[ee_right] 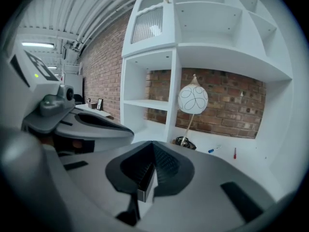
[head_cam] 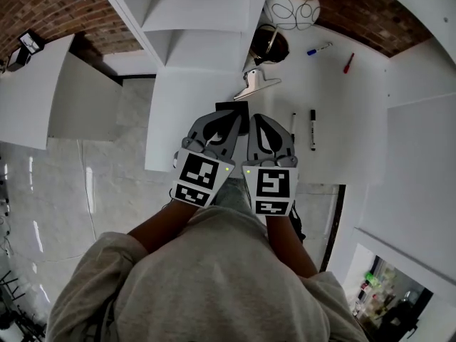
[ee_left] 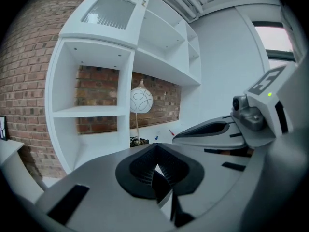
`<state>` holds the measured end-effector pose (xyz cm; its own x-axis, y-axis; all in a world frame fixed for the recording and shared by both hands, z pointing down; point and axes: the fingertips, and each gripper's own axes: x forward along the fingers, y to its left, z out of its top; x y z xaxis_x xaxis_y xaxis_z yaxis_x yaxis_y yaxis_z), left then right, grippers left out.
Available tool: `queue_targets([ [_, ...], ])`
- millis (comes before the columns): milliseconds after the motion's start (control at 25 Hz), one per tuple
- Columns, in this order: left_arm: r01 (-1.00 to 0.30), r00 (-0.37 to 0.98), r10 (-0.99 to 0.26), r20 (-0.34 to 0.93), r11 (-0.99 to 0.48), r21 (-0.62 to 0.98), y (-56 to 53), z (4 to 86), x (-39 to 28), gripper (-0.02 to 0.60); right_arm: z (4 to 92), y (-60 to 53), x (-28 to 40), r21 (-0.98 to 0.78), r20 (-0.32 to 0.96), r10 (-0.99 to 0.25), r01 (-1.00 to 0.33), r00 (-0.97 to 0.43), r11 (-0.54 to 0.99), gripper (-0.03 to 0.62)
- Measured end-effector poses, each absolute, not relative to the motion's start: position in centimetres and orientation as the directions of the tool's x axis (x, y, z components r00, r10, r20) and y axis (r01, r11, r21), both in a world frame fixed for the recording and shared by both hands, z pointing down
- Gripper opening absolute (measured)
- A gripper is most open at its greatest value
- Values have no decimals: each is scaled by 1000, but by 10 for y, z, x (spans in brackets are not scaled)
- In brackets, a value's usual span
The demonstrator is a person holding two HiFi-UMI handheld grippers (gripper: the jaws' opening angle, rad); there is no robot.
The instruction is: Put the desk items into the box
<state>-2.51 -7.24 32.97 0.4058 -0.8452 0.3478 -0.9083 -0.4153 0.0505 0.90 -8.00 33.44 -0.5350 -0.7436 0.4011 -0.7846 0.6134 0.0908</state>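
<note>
My two grippers hang side by side above the front of the white desk [head_cam: 342, 91]. Left gripper [head_cam: 226, 117] and right gripper [head_cam: 261, 120] both have their tips at a thin black flat item [head_cam: 231, 107]. In the left gripper view the left gripper [ee_left: 157, 172] is shut, with a thin dark panel pinched between the pads. The right gripper [ee_right: 147, 177] is shut too, with a thin grey-edged panel [ee_right: 144, 191] between its pads. What the item is I cannot tell. A silver clip [head_cam: 255, 84] lies just beyond it, and two black markers [head_cam: 312, 129] lie to the right.
A white globe lamp [head_cam: 292, 9] on a dark base [head_cam: 269, 43] stands at the back of the desk, by the brick wall. A blue pen [head_cam: 318, 48] and a red pen [head_cam: 348, 63] lie near it. White shelving [head_cam: 192, 20] rises at the left.
</note>
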Motion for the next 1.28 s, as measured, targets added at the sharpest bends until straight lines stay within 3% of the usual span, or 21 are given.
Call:
queue_targets([
  [600,-843,521,-786,334,-536,54,-80,324,44,9,324,-88,80,104,387,-811,-853,-438,511,17],
  [1280,-839,536,-782,317,-535,98,-94,347,96,9,340,-106,155,86,401,-835,-892,-376,443,17],
])
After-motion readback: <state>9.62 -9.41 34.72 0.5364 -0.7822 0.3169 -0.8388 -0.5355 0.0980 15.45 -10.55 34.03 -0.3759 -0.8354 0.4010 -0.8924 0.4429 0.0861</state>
